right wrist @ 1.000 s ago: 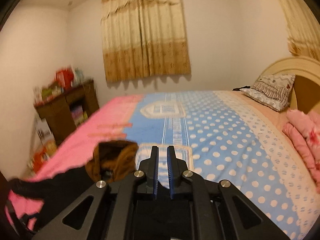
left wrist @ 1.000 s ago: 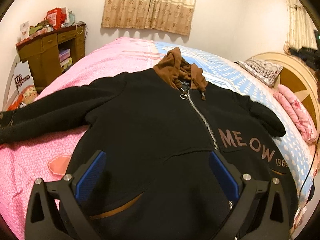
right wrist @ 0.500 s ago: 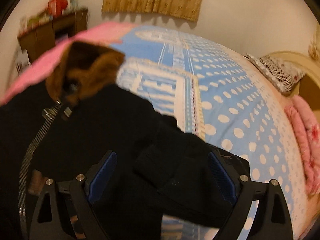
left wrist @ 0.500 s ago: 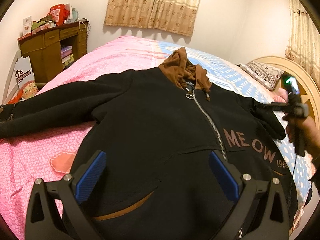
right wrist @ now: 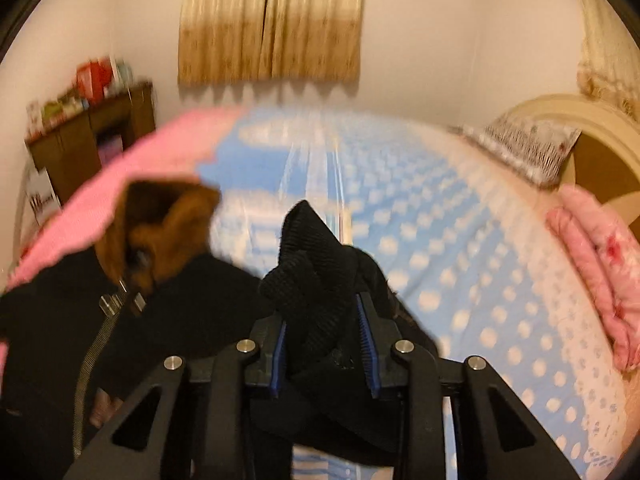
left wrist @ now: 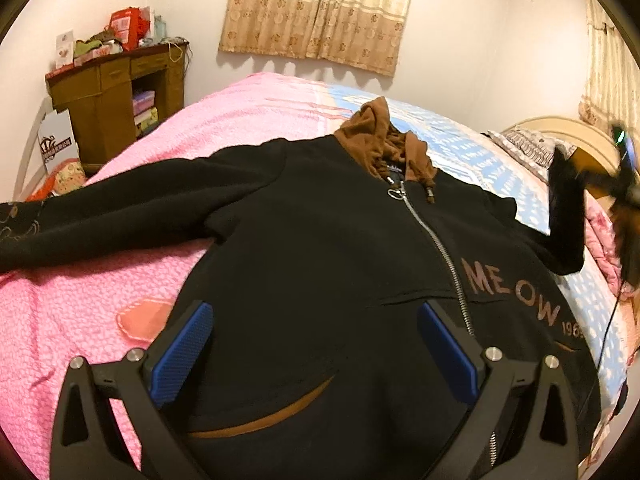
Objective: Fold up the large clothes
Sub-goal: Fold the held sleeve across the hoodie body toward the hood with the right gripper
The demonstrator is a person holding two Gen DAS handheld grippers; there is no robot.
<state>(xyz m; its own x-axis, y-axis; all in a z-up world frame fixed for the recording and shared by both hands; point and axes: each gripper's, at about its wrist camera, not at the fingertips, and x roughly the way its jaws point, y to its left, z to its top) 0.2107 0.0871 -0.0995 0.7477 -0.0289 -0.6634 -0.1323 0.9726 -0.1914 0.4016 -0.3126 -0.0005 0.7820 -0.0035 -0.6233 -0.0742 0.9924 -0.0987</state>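
A black zip hoodie (left wrist: 332, 264) with a brown hood (left wrist: 376, 136) and "MEOW" lettering lies face up on the bed. My left gripper (left wrist: 316, 344) is open and empty, hovering above its lower front. One sleeve (left wrist: 100, 216) stretches out flat to the left. My right gripper (right wrist: 324, 340) is shut on the ribbed cuff (right wrist: 312, 264) of the other sleeve and holds it lifted off the bed. That raised sleeve (left wrist: 566, 216) also shows at the right of the left wrist view.
The bed has a pink cover (left wrist: 80, 320) on the left and a blue dotted sheet (right wrist: 460, 260) on the right. A pillow (right wrist: 528, 152) and pink folded bedding (right wrist: 600, 264) lie by the headboard. A wooden cabinet (left wrist: 116, 104) stands at the far left wall.
My right gripper came down open over the right sleeve, shut on its cuff and lifted it. My left gripper has stayed open over the hoodie's front.
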